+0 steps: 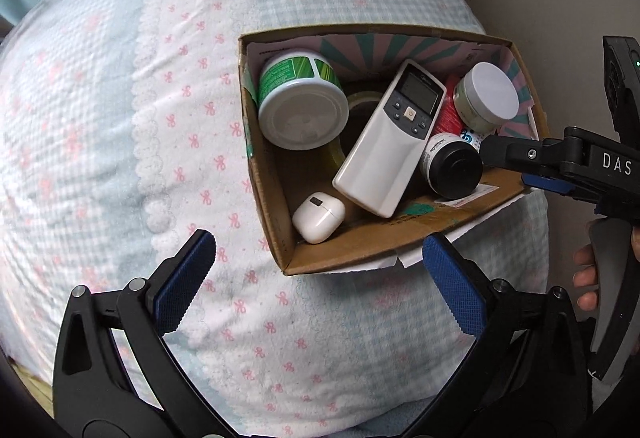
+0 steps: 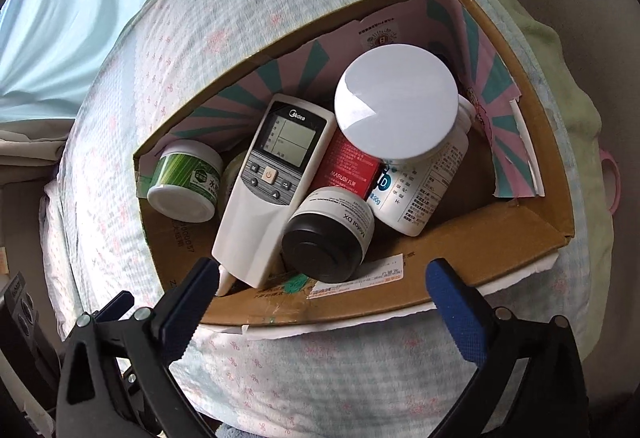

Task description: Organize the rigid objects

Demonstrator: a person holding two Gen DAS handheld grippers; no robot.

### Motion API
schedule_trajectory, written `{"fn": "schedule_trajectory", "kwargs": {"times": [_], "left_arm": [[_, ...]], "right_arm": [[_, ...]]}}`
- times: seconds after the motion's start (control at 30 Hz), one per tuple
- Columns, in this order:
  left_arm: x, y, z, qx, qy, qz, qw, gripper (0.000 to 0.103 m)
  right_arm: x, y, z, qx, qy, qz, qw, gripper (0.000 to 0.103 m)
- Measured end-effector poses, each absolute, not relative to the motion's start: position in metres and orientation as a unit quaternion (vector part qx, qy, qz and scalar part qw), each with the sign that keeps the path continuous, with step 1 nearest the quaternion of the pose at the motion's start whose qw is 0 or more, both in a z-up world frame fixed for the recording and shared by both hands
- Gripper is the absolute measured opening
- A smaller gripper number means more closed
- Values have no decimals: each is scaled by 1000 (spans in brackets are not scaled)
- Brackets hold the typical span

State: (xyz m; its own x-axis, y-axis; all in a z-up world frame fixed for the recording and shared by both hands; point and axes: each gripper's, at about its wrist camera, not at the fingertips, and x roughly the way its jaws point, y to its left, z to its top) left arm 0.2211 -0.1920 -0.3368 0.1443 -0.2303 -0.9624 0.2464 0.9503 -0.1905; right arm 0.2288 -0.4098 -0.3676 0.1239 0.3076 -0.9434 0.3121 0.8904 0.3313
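Cardboard box (image 1: 276, 194) holds everything: remote (image 1: 394, 142) leaning at its middle, jars around it. Both my left gripper (image 1: 318, 270) and right gripper (image 2: 322, 292) gape wide, empty, near its front wall.

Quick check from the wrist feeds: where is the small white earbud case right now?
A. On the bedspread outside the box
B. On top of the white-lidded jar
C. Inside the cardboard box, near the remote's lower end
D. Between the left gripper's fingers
C: in the left wrist view the earbud case lies on the floor of the cardboard box, beside the lower end of the remote, and the left gripper is open and empty.
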Motion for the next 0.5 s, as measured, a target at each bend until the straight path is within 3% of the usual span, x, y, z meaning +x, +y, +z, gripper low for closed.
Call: {"fn": "schedule_trajectory", "kwargs": {"times": [0.5], "left_arm": [[194, -153, -264, 0, 578, -167, 799, 103]], "right_arm": [[192, -370, -299, 223, 616, -5, 755, 103]]}}
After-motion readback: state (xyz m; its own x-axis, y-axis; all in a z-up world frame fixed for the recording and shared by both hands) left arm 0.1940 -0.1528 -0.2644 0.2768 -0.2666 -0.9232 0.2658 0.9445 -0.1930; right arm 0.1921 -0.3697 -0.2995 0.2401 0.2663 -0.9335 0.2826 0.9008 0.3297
